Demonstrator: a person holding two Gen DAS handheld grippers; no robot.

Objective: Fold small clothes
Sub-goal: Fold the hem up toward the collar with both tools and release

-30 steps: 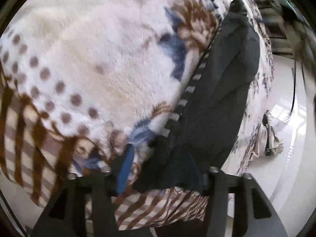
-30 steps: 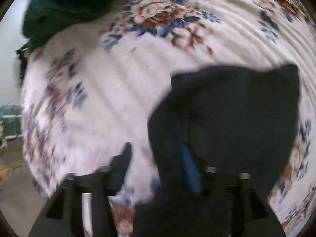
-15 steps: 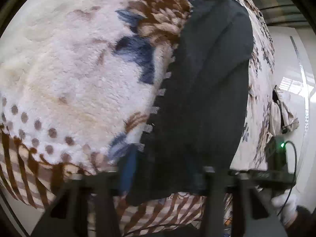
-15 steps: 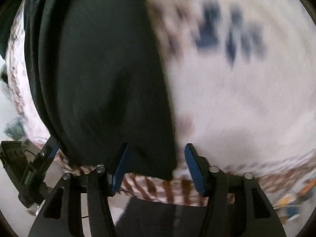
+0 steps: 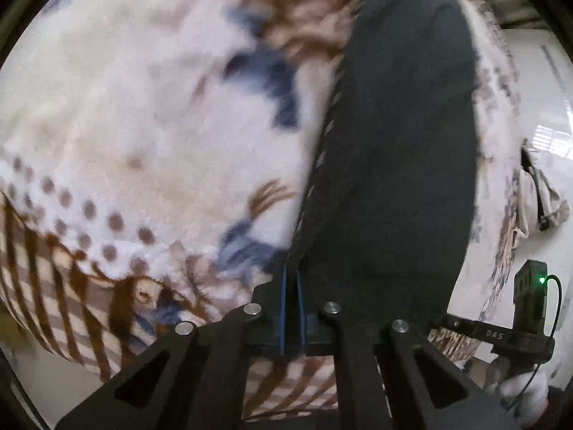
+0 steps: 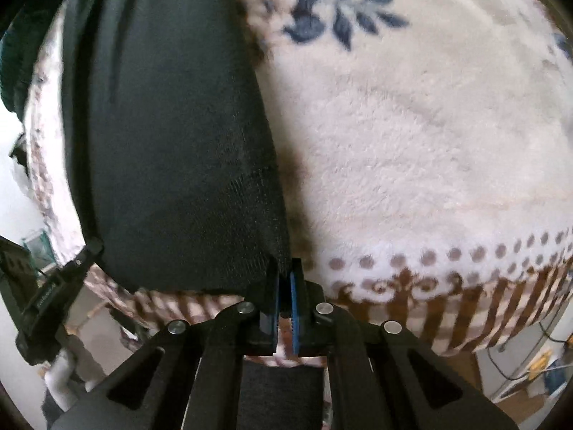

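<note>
On the fleece blanket: a dark garment lies flat near the front edge of the flowered blanket, stretching away from both cameras.
Left corner: the left gripper has its blue pads pressed together on the garment's near corner, beside the edge with the pale dashed trim; cloth sits between the pads.
Garment middle: the dark garment looks smooth, with a few long soft creases and no bunching that can be made out; it appears to be a light knit that will sag between two held points.
Right corner: the right gripper is closed to a narrow slit on the opposite near corner; only a thin tip of mesh-like fabric is caught, so this hold looks the shallower of the two.
Step in hand: judging from both near corners being pinched, the near hem is about to be carried toward the far end to halve the piece.
How to do it well: raise both corners together and level, keep light tension across the hem so it stays straight, travel over the garment rather than dragging it along the pile, and lay edge on edge before letting go.
Risk: the right corner may slip out if pulled sideways; the plush blanket may grip the cloth and skew the fold.
</note>
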